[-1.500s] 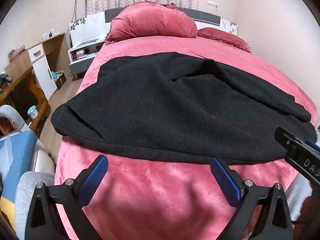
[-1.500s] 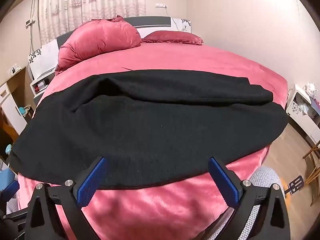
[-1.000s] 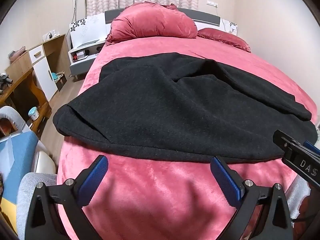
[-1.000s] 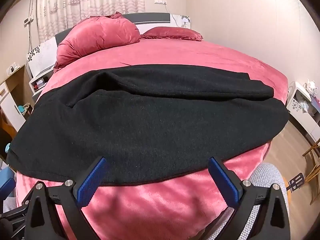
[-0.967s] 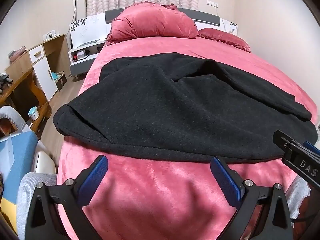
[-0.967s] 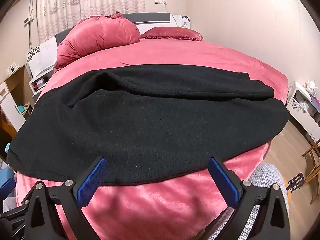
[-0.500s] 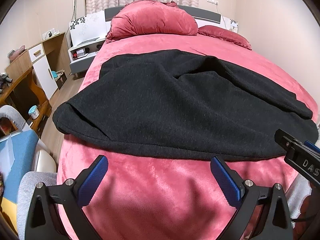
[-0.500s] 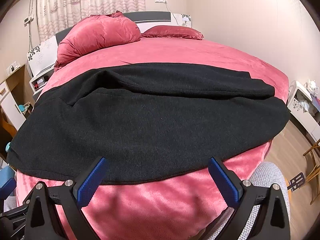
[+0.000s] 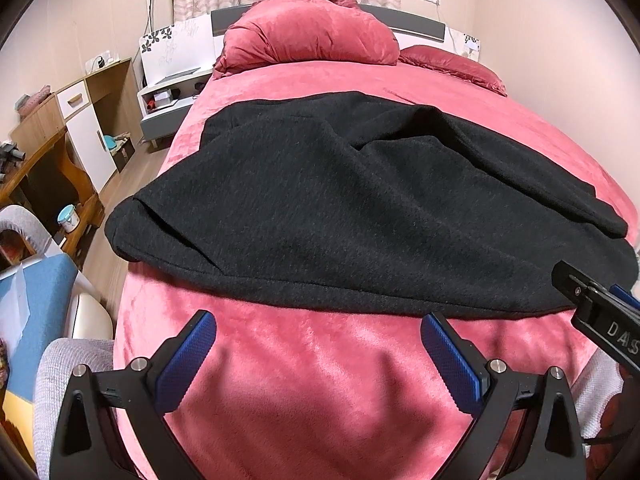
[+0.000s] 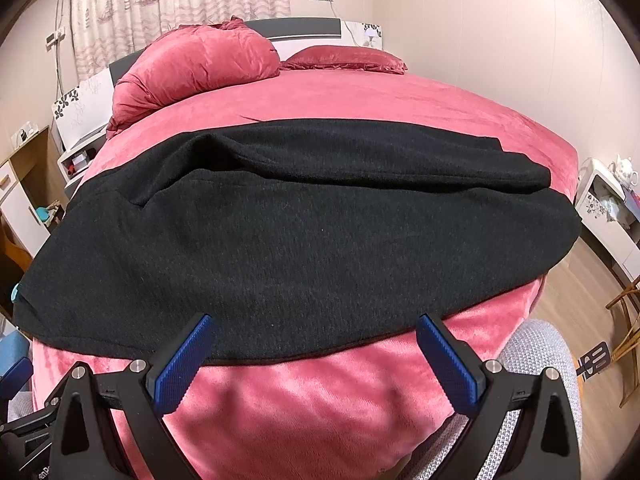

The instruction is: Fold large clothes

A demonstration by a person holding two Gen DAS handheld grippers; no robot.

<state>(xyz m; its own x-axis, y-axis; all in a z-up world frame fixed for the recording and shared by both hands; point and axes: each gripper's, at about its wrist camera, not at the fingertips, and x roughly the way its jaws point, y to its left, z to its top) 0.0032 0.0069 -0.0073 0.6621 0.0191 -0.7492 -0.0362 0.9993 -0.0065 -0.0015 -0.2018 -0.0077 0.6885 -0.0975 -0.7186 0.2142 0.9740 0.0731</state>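
A: Left gripper [image 9: 318, 354]?
B: Fingers wide apart, holding nothing, over pink bed [image 9: 320, 380].
A: Right gripper [image 10: 312, 354]?
B: Same, wide apart, nothing held, tips at hem of black coat [image 10: 300, 240].
A: Coat?
B: Spread flat across bed, below pillows [image 10: 196, 64].
A: Diff btw views?
B: Desk [image 9: 48, 168] only in left; white cabinet [image 10: 608, 208] only in right.

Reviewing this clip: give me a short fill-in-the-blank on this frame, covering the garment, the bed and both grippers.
1. The black garment lies spread across the ____ bedspread.
2. Both the left gripper and the right gripper have their jaws ____.
3. Neither gripper holds the garment; its near hem lies just ____ the fingertips.
4. The big pillow at the headboard is ____ in colour.

Missing words: pink; open; beyond; pink
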